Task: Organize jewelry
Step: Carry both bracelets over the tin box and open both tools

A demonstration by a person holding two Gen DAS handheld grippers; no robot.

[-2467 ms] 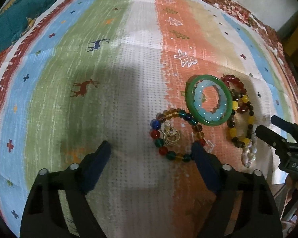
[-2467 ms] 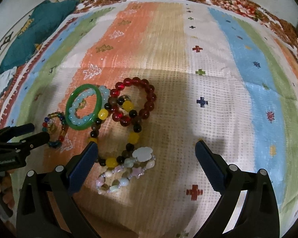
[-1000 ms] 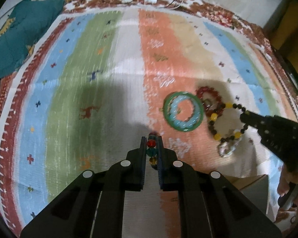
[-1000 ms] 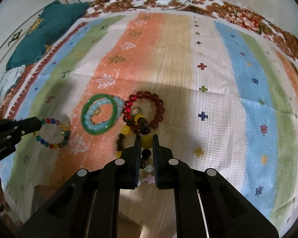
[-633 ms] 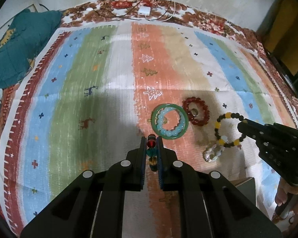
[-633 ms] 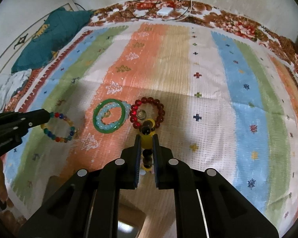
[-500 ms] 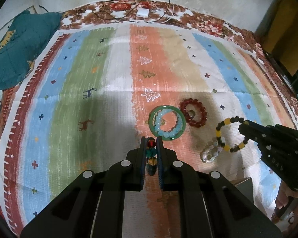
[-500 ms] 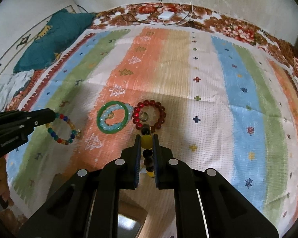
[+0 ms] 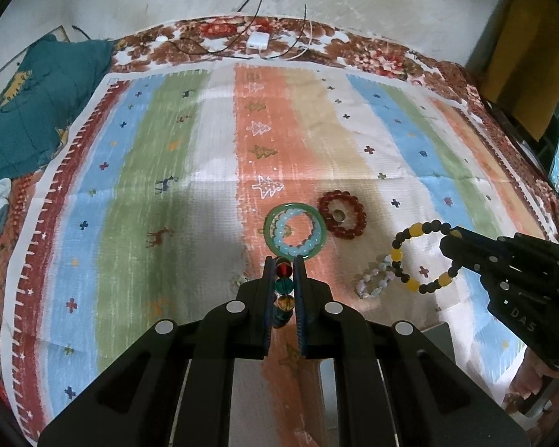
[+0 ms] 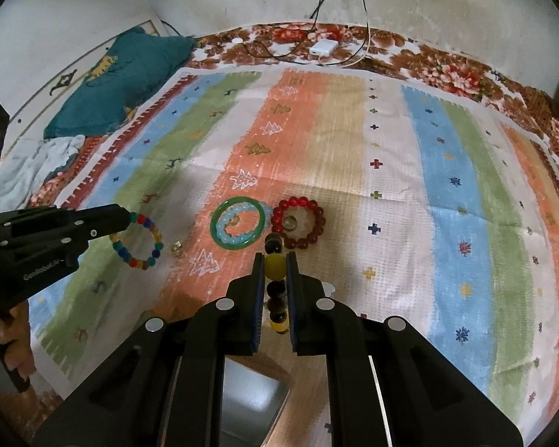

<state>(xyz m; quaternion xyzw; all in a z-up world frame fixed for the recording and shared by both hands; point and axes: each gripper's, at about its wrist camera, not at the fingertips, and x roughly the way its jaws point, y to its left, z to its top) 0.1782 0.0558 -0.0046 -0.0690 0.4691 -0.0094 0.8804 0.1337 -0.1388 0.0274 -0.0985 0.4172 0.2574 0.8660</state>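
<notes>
Left wrist view: the left gripper point(image 9: 284, 272) pinches the multicoloured bead bracelet point(image 9: 284, 286) just below the green bangle point(image 9: 294, 231), lifted clear to be sorted (my guess).

Right wrist view: the right gripper point(image 10: 274, 268) clamps the yellow-and-dark bead bracelet point(image 10: 275, 265) just right of and below the bangle point(image 10: 237, 228), likewise raised.
</notes>
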